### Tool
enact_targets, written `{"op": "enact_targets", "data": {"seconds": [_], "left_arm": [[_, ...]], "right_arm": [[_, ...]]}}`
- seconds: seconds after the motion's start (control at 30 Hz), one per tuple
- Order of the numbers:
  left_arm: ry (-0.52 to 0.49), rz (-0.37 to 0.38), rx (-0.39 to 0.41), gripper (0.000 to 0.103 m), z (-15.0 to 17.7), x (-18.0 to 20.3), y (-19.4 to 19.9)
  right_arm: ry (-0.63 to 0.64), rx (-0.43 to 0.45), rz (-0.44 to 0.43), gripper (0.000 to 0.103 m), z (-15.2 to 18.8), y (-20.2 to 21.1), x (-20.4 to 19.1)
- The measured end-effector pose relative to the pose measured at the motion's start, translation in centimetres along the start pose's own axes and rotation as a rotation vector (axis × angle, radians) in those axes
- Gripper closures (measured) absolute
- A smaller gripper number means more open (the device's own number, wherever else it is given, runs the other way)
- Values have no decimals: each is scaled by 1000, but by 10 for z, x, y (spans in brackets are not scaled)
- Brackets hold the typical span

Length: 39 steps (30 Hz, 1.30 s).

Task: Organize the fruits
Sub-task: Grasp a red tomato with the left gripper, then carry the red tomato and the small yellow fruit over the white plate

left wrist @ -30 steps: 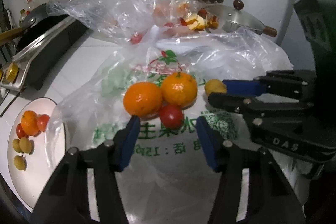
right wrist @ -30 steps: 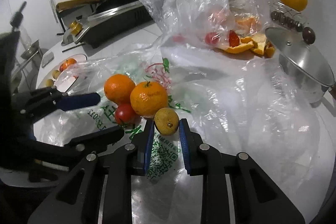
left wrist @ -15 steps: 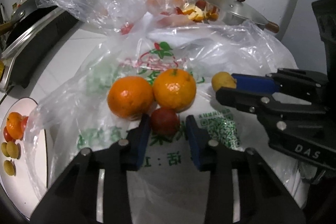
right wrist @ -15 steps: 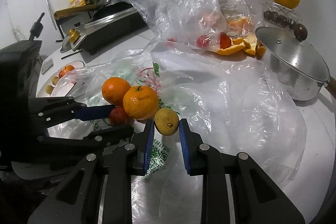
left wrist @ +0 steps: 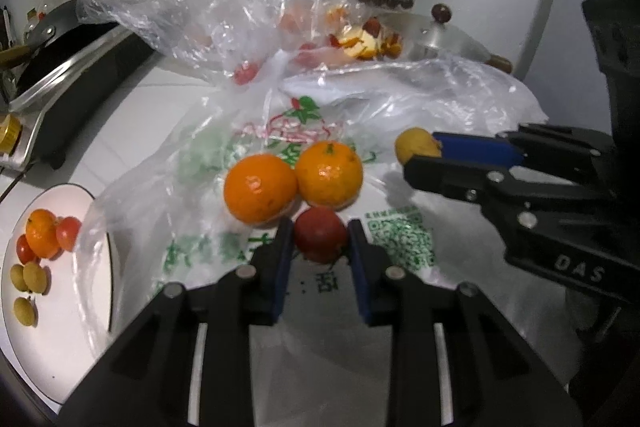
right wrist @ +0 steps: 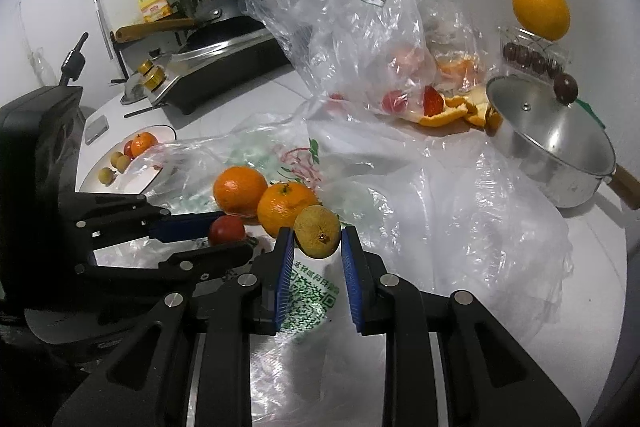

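My left gripper (left wrist: 320, 247) is shut on a small red fruit (left wrist: 320, 239), which also shows in the right wrist view (right wrist: 226, 230). Just behind it two oranges (left wrist: 260, 193) (left wrist: 329, 173) lie on a printed plastic bag (left wrist: 304, 131). My right gripper (right wrist: 318, 247) is shut on a small yellow-brown fruit (right wrist: 318, 237) and holds it just above the bag; the left wrist view shows it at the right (left wrist: 414, 147). A white plate (left wrist: 72, 307) at the left holds an orange, red fruits and small yellow fruits.
A crumpled clear bag (right wrist: 340, 19) with fruit and orange peel stands behind. A steel pot with lid (right wrist: 556, 147) sits at the right, an orange (right wrist: 540, 11) on a clear box behind it. A black cooker with a pan (right wrist: 224, 59) is at the back left.
My left gripper moved forward and closed on the red fruit. My right gripper kept its hold on the yellow-brown fruit and lifted it slightly.
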State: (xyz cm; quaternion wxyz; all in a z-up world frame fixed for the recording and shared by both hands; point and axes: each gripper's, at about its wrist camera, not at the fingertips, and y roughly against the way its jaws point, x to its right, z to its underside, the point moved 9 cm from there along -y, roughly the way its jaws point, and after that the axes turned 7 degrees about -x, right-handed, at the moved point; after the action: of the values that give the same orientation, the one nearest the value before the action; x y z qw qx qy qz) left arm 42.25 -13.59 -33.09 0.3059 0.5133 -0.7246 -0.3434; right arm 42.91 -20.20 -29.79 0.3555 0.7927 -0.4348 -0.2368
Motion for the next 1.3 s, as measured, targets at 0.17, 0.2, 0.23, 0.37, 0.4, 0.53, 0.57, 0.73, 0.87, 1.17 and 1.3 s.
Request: {"op": "enact_targets", "data": {"seconds": [0.17,0.2,0.23,0.37,0.4,0.53,0.57,0.73,0.87,1.17,1.3], "left_arm": [[-2,10,35,75,2,-2,19],[-3,10,44,75,2,-3,23],[-3,11,52,75,3,-3,28],[-2,12,78,75,7,-8,44],[0,11,83,75,8,-9,47],[5,5,101,75,13,-15,61],[6,3,104,75,14,-16,64],[20,-8,125,75,20,-26,82],[35,-20,136,75,28,-37,93],[87,-52,148,75,52,-70,113],[122,-60,148,75,63,-89,119]], "right_arm": [[10,13,17,77,-3,10,-9],[11,16,21,77,-4,12,-10],[13,18,24,77,-4,14,-12],[23,25,32,77,-5,21,-21],[27,27,34,77,-5,22,-24],[42,36,37,77,-8,29,-36],[45,38,38,77,-8,30,-38],[63,48,36,77,-11,37,-55],[82,53,33,77,-12,40,-68],[118,57,32,77,-14,43,-97],[137,53,28,77,-16,40,-112]]}}
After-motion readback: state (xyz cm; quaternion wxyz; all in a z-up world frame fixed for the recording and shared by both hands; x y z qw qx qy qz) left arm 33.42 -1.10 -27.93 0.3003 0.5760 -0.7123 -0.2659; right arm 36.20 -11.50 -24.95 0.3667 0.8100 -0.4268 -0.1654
